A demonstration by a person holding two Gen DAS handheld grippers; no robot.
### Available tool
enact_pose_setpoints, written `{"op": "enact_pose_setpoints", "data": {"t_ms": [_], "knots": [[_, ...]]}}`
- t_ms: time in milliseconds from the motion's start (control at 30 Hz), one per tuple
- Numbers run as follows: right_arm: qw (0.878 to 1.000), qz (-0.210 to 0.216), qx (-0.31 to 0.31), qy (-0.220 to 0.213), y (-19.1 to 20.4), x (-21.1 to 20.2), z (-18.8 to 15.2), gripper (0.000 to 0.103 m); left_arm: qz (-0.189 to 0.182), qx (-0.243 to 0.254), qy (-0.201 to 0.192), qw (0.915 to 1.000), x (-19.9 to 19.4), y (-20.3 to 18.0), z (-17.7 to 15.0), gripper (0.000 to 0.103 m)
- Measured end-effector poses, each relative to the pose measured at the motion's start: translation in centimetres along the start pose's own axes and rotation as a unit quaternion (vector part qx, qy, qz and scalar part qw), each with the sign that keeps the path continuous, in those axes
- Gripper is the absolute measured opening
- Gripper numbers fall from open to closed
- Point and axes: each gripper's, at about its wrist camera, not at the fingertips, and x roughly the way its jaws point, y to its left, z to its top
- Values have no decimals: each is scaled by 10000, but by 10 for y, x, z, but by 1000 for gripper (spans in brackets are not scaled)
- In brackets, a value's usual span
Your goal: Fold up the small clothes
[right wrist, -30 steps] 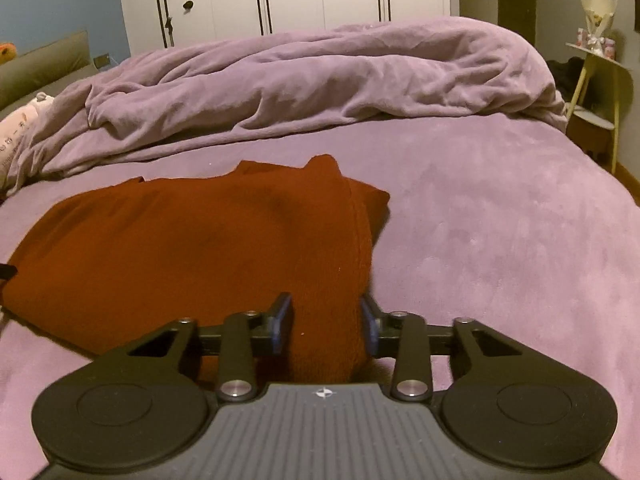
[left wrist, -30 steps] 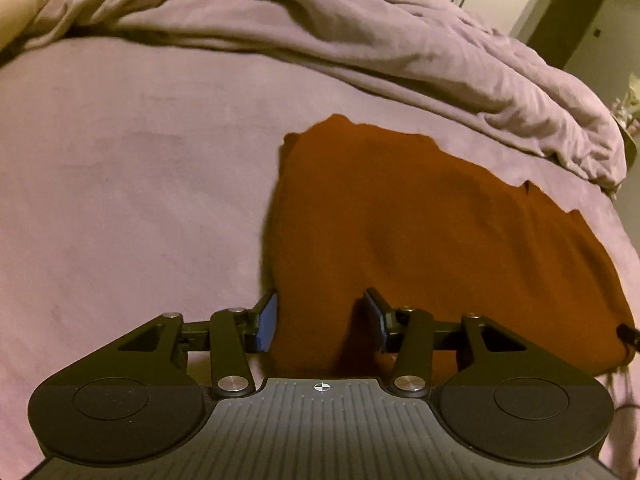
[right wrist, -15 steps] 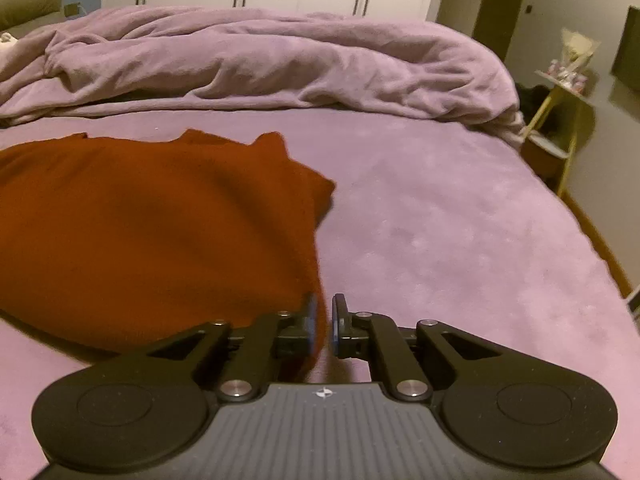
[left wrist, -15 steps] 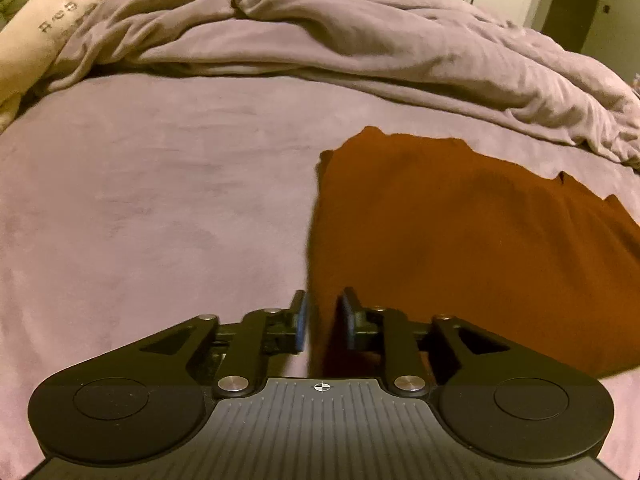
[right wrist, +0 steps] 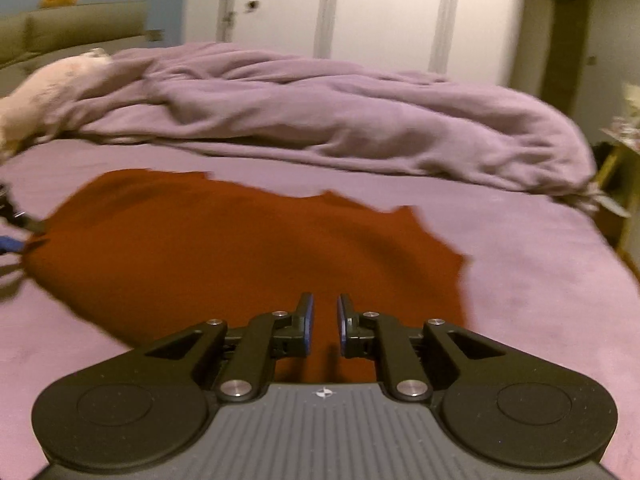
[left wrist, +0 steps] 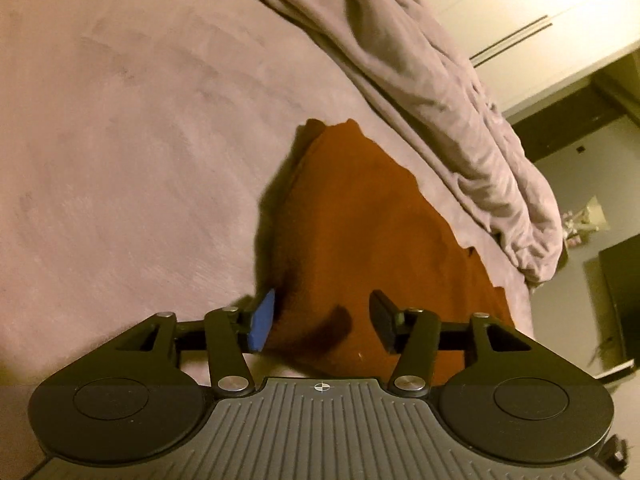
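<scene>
A rust-red garment point(left wrist: 360, 240) lies spread flat on the purple bed; it also shows in the right wrist view point(right wrist: 240, 248). My left gripper point(left wrist: 322, 326) is open, its jaws wide apart over the garment's near left corner, holding nothing. My right gripper point(right wrist: 323, 326) has its jaws slightly apart over the garment's near right part, with no cloth between them. The left gripper's fingertips point(right wrist: 10, 242) show at the garment's left edge in the right wrist view.
A crumpled purple duvet point(right wrist: 340, 120) lies across the far side of the bed point(right wrist: 540, 280). A pale pillow or soft toy point(right wrist: 52, 88) sits at far left. White wardrobe doors point(right wrist: 380, 12) stand behind. A small side table point(right wrist: 616, 152) stands at the right.
Both grippers were shut on the garment's near edge half a second ago. Both have let go: the left jaws opened wide, the right opened a little. The garment lies flat.
</scene>
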Motion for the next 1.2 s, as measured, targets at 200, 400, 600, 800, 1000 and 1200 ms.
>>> {"op": "enact_pose_setpoints", "data": {"t_ms": [200, 400, 600, 800, 1000, 1200], "knots": [[9995, 298, 68, 95, 18, 15, -1, 14, -492, -416, 320, 9974, -6, 23, -7, 74], [9990, 319, 235, 203, 22, 16, -1, 14, -729, -563, 288, 9953, 11, 26, -4, 76], [9992, 314, 218, 141, 27, 14, 3, 14, -904, -820, 180, 9924, 36, 21, 14, 72], [9992, 334, 133, 169, 39, 22, 3, 13, -536, -927, 154, 9941, 55, 21, 17, 31], [9992, 313, 53, 258, 42, 26, -3, 13, -593, -736, -35, 9955, 43, 13, 19, 24], [9979, 94, 427, 481, 15, 26, -14, 13, -509, 190, -317, 9980, 22, -38, 27, 22]]}}
